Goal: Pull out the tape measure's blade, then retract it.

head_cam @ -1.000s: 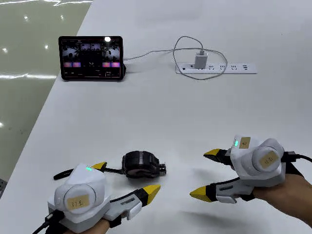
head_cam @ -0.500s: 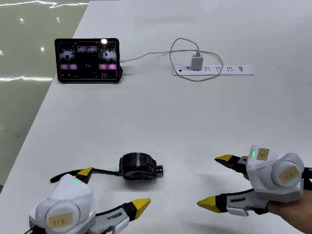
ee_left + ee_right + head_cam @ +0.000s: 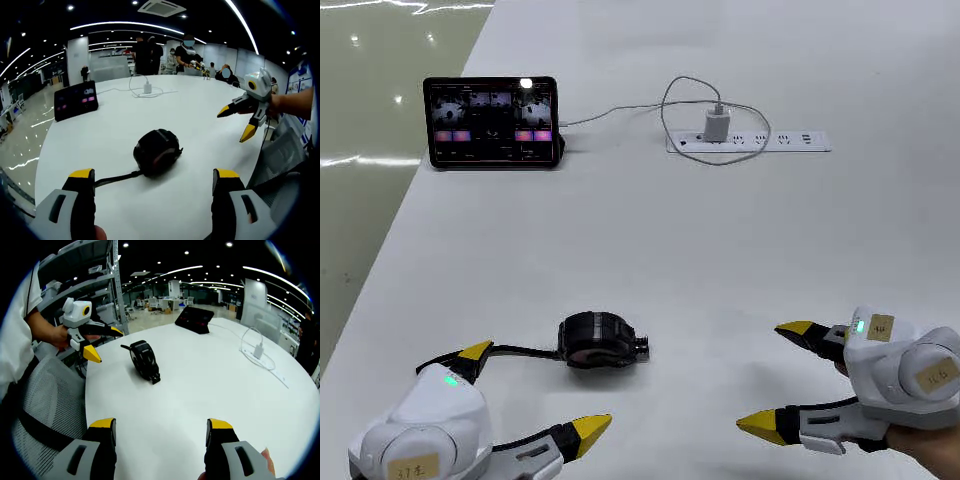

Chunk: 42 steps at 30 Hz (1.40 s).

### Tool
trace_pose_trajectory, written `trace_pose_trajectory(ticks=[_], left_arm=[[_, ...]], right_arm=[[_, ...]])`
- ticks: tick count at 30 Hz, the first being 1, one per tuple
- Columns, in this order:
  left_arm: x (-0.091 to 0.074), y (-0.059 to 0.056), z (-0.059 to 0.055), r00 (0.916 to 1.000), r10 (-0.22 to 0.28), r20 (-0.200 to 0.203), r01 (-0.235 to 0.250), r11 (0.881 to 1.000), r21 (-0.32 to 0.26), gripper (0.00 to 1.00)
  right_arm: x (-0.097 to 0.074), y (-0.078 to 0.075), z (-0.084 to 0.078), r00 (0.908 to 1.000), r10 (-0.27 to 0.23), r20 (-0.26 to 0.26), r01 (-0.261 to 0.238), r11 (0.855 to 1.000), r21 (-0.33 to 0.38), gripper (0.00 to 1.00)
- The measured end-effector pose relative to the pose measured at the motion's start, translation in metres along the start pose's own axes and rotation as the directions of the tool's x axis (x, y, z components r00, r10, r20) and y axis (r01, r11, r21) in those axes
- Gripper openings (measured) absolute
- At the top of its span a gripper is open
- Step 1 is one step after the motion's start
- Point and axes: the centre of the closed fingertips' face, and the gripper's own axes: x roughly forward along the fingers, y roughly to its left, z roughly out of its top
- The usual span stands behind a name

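A black tape measure (image 3: pixel 597 340) lies on the white table (image 3: pixel 650 240), its black wrist strap (image 3: pixel 515 351) trailing left and its blade tip at its right end. The same tape measure (image 3: pixel 157 152) sits just beyond my left gripper's yellow tips, and the tape measure (image 3: pixel 144 359) lies well ahead of the right one. My left gripper (image 3: pixel 532 392) stands open at the near left, a little short of the tape measure, nothing between its fingers. My right gripper (image 3: pixel 776 379) stands open at the near right, apart from the tape measure, holding nothing.
A tablet (image 3: pixel 491 121) with a lit screen stands at the far left near the table edge. A white power strip (image 3: pixel 750 141) with a charger and looped cable lies at the far middle. People stand beyond the table in the left gripper view.
Both grippers have drawn back toward the near edge, away from the tape measure. The tape measure lies where it was; the head camera has shifted slightly.
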Motion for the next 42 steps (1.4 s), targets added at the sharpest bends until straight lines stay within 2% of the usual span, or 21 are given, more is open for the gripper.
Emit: trace_pose_trajectory(ticks=[9, 14, 19, 25, 33, 42], left_arm=[[-0.008, 0.004, -0.004, 0.9999, -0.002, -0.013, 0.002, 1.0, 0.021, 0.98], [-0.01, 0.001, -0.008, 0.9995, -0.027, -0.018, 0.028, 0.998, 0.062, 0.99], [-0.014, 0.002, -0.009, 0.9992, -0.036, -0.014, 0.037, 0.997, 0.069, 0.99], [-0.018, -0.006, -0.008, 0.9963, -0.086, -0.002, 0.086, 0.993, 0.084, 0.99], [-0.024, -0.005, -0.012, 0.9943, -0.105, -0.022, 0.106, 0.991, 0.083, 0.99], [-0.033, -0.012, -0.015, 0.9886, -0.148, -0.031, 0.15, 0.984, 0.096, 0.99]], right_arm=[[-0.016, -0.003, -0.01, 0.9997, -0.025, 0.004, 0.025, 0.999, 0.023, 0.74], [-0.022, -0.001, -0.016, 0.9996, -0.027, -0.002, 0.027, 0.999, 0.031, 0.75], [-0.028, 0.001, -0.021, 0.9994, -0.033, -0.002, 0.033, 0.999, 0.031, 0.76], [-0.037, 0.002, -0.025, 0.9989, -0.045, 0.011, 0.044, 0.998, 0.042, 0.78], [-0.049, -0.001, -0.03, 0.9974, -0.07, 0.016, 0.069, 0.996, 0.053, 0.8], [-0.059, -0.003, -0.041, 0.9953, -0.096, 0.018, 0.094, 0.993, 0.067, 0.81]])
